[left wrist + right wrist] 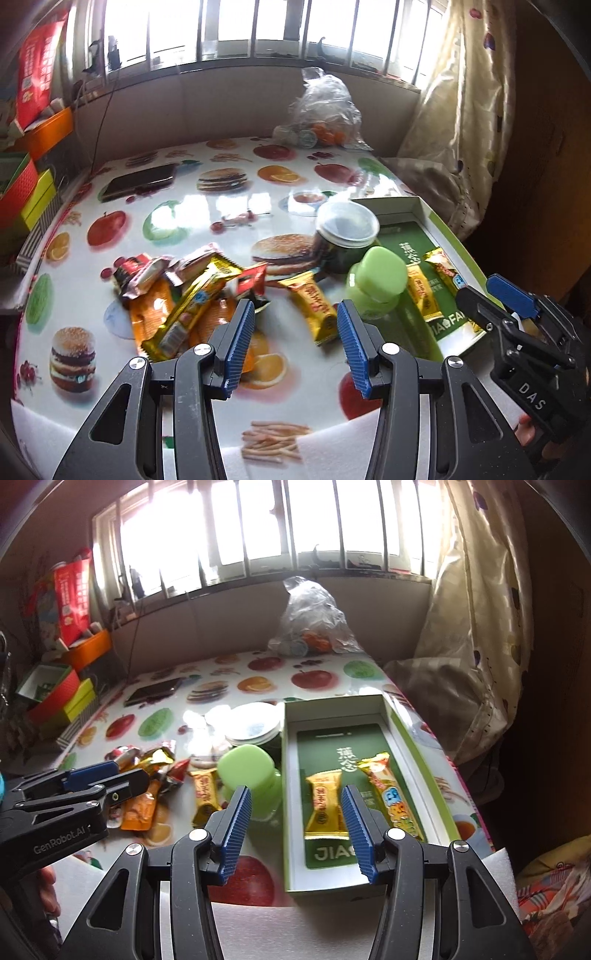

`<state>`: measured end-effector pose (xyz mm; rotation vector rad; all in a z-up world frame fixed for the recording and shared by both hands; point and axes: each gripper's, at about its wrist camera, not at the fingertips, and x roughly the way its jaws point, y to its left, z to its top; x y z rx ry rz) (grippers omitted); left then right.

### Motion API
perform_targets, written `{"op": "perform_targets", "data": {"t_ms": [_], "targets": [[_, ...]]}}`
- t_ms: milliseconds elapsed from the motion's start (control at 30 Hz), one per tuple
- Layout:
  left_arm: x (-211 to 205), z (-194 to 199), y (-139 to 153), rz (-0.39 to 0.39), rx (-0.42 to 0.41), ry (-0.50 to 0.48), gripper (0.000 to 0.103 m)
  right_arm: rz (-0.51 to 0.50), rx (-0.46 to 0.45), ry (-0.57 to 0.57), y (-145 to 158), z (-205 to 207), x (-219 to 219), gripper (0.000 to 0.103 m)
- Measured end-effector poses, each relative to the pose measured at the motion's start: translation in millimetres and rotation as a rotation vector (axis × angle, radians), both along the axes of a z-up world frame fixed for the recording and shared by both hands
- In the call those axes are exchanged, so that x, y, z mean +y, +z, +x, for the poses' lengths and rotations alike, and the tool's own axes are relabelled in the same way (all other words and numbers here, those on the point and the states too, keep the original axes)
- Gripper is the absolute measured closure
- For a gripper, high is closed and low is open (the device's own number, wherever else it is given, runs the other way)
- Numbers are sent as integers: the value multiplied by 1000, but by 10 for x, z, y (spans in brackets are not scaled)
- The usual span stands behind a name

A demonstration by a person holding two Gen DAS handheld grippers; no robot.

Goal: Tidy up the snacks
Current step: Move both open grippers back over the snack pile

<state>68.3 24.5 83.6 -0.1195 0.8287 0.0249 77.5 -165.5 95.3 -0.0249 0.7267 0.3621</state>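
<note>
Right wrist view: the right gripper hangs part open and empty above the box, where two snacks lie at one o'clock. The left gripper, half open and empty, faces the snack pile; a careless sweep could topple the green bottle. Wrapper print is blurred.

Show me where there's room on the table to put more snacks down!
Free patches: the far stretch between the black phone and the tied clear plastic bag, and the white box's far end beyond its two wrappers. Crowded: the pile of snack packets, and around the green-capped bottle and clear-lidded dark jar beside the box.
</note>
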Motion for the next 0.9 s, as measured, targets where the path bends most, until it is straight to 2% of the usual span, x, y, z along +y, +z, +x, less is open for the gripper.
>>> {"op": "perform_targets", "data": {"t_ms": [300,367,400,767,900], "targets": [[582,-192,-208,-6,31,108,54,1,28,109,-76,-28,427,52],[705,-221,-268,-16,47,130,43,-6,40,135,-120,-27,533,52],[748,-234,-291,-21,51,133,42,-9,46,146,-138,-22,582,52],[1110,-318,-486,-87,82,166,42,-57,91,259,-339,29,1124,52],[1207,-328,-533,-115,89,172,42,-87,114,263,-443,108,1267,52]]}}
